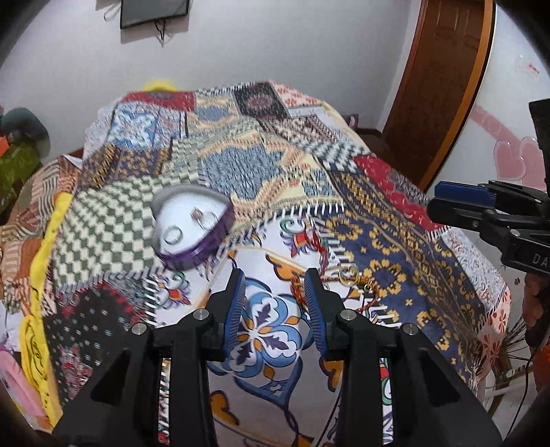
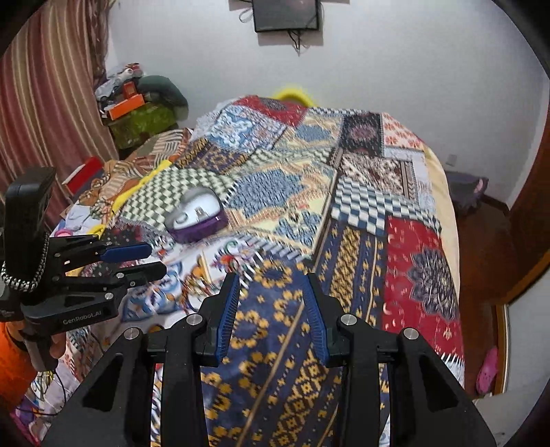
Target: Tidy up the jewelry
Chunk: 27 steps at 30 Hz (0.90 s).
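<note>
Two grippers hover over a bed spread with a patchwork blanket (image 1: 261,165). Left gripper (image 1: 275,292): fingers parted wide with nothing between them, above a blue flower motif on the cloth. Right gripper (image 2: 271,295): fingers likewise spread and empty, above a navy-and-gold patch; in the left wrist view it enters at 3 o'clock. Heart-shaped jewelry box (image 1: 192,227), purple-sided with a pale interior, lies open on the green checkered patch, at 11 o'clock from the left gripper's fingertips; a ring (image 1: 172,235) and a second small piece, blurred, lie inside. Loose jewelry (image 1: 347,275), gold with red cord, lies on the blanket just beyond the left gripper's right fingertip, at 1 o'clock. Wall-mounted screen (image 2: 285,13) at 12 o'clock; striped curtain (image 2: 51,103) at 10 o'clock in the right wrist view.
</note>
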Available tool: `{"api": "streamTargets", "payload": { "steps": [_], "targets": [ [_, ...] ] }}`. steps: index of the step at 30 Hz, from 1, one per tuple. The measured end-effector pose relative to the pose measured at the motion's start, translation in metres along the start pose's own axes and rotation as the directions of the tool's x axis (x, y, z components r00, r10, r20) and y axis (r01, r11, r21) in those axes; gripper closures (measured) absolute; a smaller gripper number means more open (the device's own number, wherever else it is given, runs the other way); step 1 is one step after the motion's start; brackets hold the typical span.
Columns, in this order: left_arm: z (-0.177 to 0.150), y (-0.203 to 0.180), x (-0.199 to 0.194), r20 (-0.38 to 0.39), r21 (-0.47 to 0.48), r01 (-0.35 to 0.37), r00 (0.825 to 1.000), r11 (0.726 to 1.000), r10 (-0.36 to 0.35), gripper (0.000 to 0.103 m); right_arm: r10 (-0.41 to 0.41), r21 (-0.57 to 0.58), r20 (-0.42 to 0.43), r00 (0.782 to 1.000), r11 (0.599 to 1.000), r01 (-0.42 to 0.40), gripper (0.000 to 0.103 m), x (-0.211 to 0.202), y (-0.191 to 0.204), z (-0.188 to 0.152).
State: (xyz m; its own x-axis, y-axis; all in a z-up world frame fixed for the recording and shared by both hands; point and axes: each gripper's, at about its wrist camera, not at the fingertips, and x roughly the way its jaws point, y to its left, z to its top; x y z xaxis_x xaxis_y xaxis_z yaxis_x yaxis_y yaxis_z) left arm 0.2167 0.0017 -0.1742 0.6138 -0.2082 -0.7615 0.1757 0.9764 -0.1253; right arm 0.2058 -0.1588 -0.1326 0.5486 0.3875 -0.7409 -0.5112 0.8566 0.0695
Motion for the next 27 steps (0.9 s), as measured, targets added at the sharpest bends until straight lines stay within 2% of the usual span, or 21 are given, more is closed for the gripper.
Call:
{"api": "streamTargets", "payload": {
  "steps": [7, 12, 15, 17, 20, 27],
  "targets": [
    [-0.005, 0.001, 0.023, -0.036, -0.028, 0.026, 0.999, 0.999, -0.027, 0.069, 0.026, 0.040, -0.055, 0.998, 0.999, -0.024, 0.068, 0.015, -0.011, -0.021],
    [-0.004, 0.003, 0.037, -0.062, -0.057, 0.053, 0.996, 0.997, -0.057, 0.081, 0.053, 0.061, -0.073, 0.996, 0.997, -0.049, 0.068, 0.022, -0.015, -0.027],
    [-0.005, 0.002, 0.040, -0.050, -0.055, 0.060, 0.997, 0.997, -0.063, 0.083, 0.062, 0.063, -0.076, 0.995, 0.996, -0.057, 0.068, 0.024, -0.013, -0.026],
    [-0.005, 0.001, 0.042, -0.050, -0.058, 0.079, 0.995, 0.995, -0.082, 0.093, 0.064, 0.056, -0.076, 0.995, 0.997, -0.060, 0.068, 0.025, -0.012, -0.026],
    [-0.006, -0.002, 0.042, -0.046, -0.051, 0.092, 0.994, 0.994, -0.094, 0.101, 0.073, 0.047, -0.076, 0.994, 0.996, -0.070, 0.068, 0.025, -0.008, -0.026],
    [-0.005, -0.006, 0.023, 0.006, -0.040, 0.090, 0.996, 0.995, -0.090, 0.102, 0.061, 0.003, -0.071, 0.996, 0.998, -0.061, 0.068, 0.027, 0.003, -0.024]
  ]
}}
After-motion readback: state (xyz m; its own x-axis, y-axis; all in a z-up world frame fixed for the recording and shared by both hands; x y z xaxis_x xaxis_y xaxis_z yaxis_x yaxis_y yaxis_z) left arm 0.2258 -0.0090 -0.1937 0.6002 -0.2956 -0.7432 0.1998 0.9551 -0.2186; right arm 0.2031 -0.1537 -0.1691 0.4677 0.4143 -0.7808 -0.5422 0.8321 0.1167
